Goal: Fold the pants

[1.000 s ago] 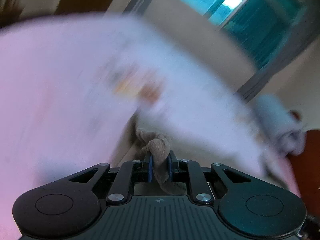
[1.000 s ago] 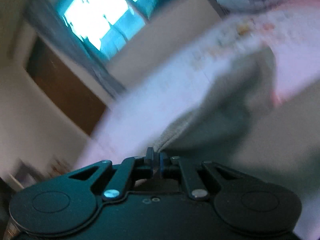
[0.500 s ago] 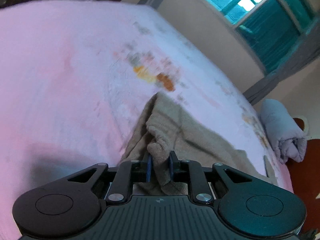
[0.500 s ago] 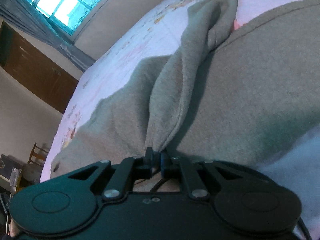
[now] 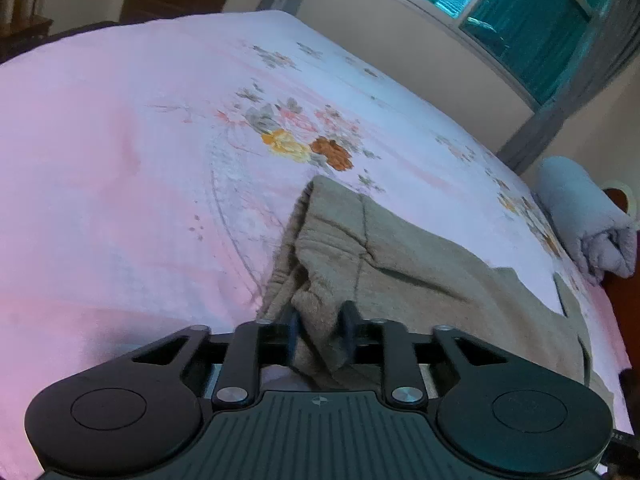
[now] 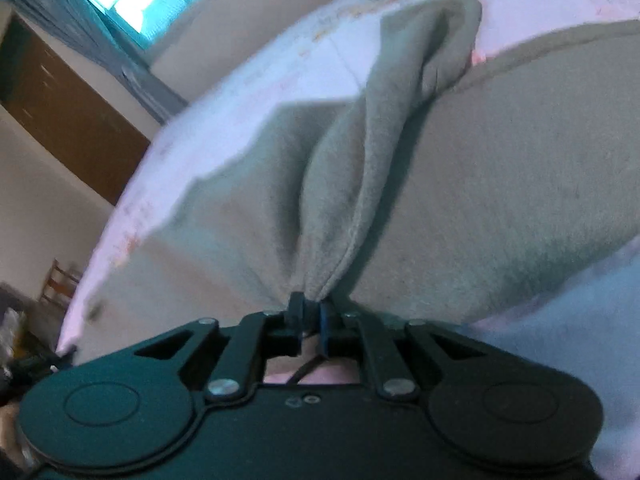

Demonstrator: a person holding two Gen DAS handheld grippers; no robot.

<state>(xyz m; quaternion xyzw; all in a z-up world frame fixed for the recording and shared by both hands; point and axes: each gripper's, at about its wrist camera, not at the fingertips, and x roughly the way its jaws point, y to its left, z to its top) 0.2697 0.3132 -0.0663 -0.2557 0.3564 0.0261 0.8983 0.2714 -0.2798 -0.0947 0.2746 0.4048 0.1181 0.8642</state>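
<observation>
With the beige fleece pants point(image 5: 400, 256) laid on the pink floral bedsheet point(image 5: 120, 160), the left gripper point(image 5: 320, 326) has just been opening around their bunched edge while the right gripper point(image 6: 310, 312) pinches a fold, which could drag the layers askew.

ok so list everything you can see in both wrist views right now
pants: one pair, beige-grey, lying on the bed, partly folded over
bedsheet: one, pink-white with orange and grey flower print, covering the bed
rolled blanket: one, pale blue-grey, at the far right edge of the bed
window: one, teal curtain, grey frame, in the wall behind the bed
wooden door: one, brown, left wall in the right wrist view
chair: one, wooden, on the floor at far left
left claw: one, black, jaws just opening, a fold of the pants loose between them
right claw: one, black, shut on a bunched edge of the pants
</observation>
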